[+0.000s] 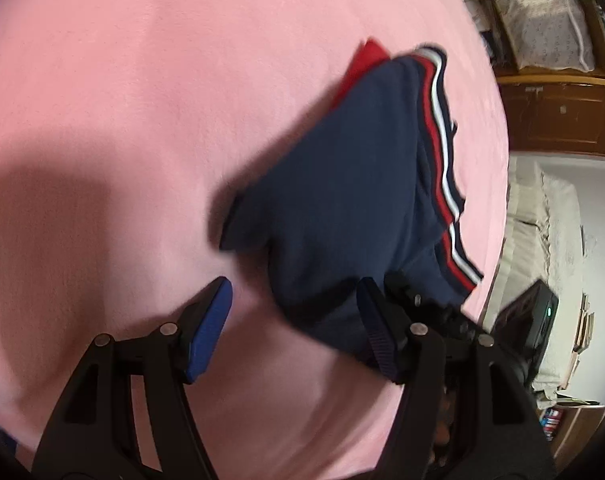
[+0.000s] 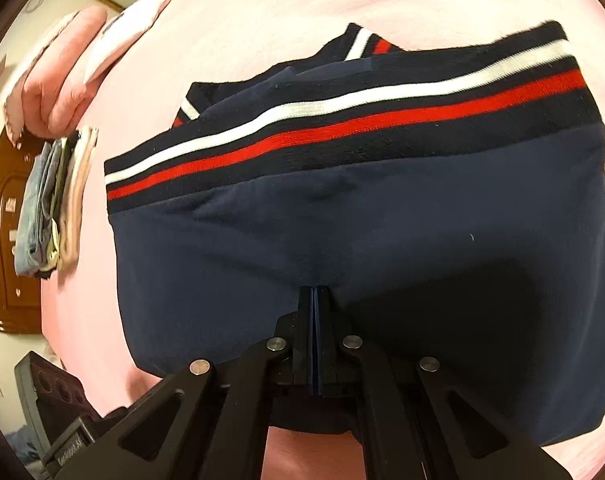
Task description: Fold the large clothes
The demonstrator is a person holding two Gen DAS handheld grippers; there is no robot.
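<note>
No brand, label or writing can be read on anything in either view; a small panel at the lower left of the right wrist view carries marks too blurred to make out. The left tool (image 1: 292, 328) stands partly open, its blue pads (image 1: 208, 332) well apart; the left pad hangs over bare pink bedsheet (image 1: 142, 100), while the right pad lies at the near edge of the navy garment (image 1: 342, 200), and whether it touches the cloth cannot be told; nothing is pinched between them. The right tool (image 2: 315, 292) is closed, its two fingers pressed flat together with only a thin blue line of pad showing between them; the tips sit against the navy garment (image 2: 342, 240) at a small pucker of cloth, which reads as a pinch of a thin fold, though the cloth inside the jaws is hidden. The garment lies on the pink bedsheet (image 2: 262, 0), folded into a thick bundle; a ribbed band (image 2: 342, 120) striped dark navy, white and red runs across its far edge in the right wrist view and down its right edge in the left wrist view; a red piece of fabric (image 1: 362, 64) shows from under its far corner. A stack of folded clothes (image 2: 56, 200) in pale blue, grey and cream lies on the sheet to the left of the garment, well apart from it; a dark wooden cabinet (image 1: 558, 120) stands beyond the bed.
</note>
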